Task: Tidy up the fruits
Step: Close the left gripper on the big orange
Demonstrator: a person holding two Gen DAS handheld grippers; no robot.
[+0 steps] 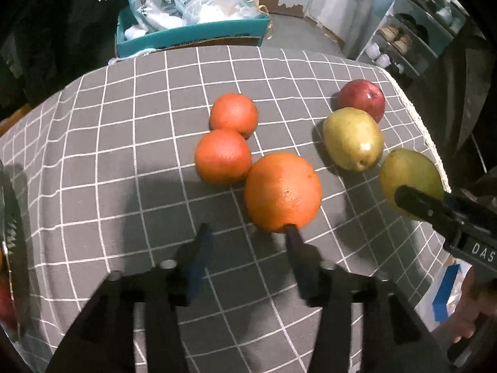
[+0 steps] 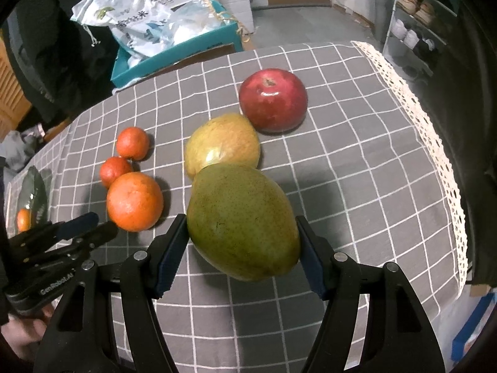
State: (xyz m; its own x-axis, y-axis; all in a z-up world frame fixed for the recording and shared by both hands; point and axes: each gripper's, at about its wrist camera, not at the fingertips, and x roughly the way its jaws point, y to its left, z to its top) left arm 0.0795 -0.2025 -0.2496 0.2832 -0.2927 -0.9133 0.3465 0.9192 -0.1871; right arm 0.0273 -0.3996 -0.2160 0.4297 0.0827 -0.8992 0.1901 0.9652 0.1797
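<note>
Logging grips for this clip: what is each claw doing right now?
Left claw: open, holding nothing, one finger beside the large orange.
Right claw: closed on the green pear.

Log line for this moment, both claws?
left claw: open, by big orange | right claw: shut on green pear | apple: on table

Left hand-held gripper (image 1: pixel 247 228) points steeply down, jaws parted, nothing clamped. Right hand-held gripper (image 2: pixel 242 242) points steeply down, jaws clamped on a fruit.
</note>
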